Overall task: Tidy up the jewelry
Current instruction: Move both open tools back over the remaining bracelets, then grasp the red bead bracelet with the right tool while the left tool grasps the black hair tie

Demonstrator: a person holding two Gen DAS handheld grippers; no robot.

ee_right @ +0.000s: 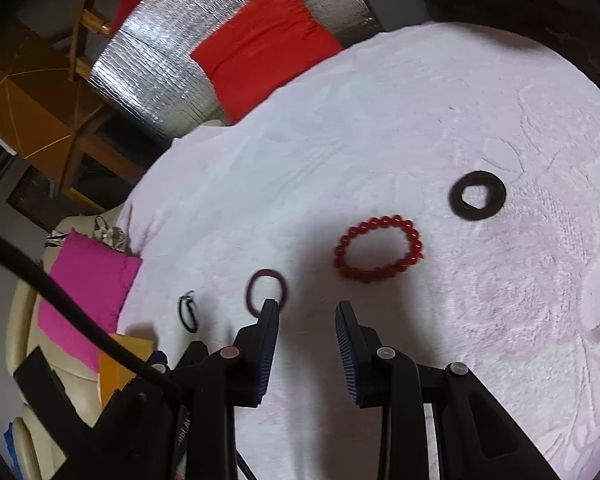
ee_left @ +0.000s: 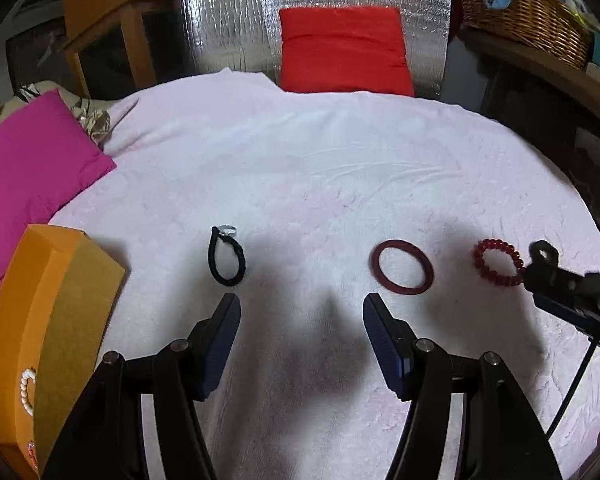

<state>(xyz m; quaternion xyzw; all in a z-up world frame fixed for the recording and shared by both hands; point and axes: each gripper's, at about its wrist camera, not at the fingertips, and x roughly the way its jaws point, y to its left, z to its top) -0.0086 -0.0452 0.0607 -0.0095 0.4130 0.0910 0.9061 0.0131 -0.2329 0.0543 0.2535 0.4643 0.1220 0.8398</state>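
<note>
Jewelry is lying mostly loose on the pale pink towel (ee_left: 300, 152), so the sorting looks barely begun. In the left wrist view, a black cord loop (ee_left: 226, 256) with a small silver ring at its top is sitting just ahead of the left gripper (ee_left: 302, 304), whose jaws are standing wide apart and holding nothing. To its right a dark red bangle (ee_left: 402, 267) is lying flat, then a red beaded bracelet (ee_left: 499, 258), with a dark piece beyond it partly hidden by the other tool. At the left edge an orange box (ee_left: 44, 320) is sitting on the towel, and a string of white beads (ee_left: 26, 390) is showing against it; whether that piece counts as stored I cannot tell.

In the right wrist view, the right gripper (ee_right: 307, 305) is hanging open and empty between the bangle and the beaded bracelet, nearly over the bangle's rim. A black flat ring (ee_right: 477, 196) is lying farther out. Judging by this, four pieces are waiting to be moved.
</note>
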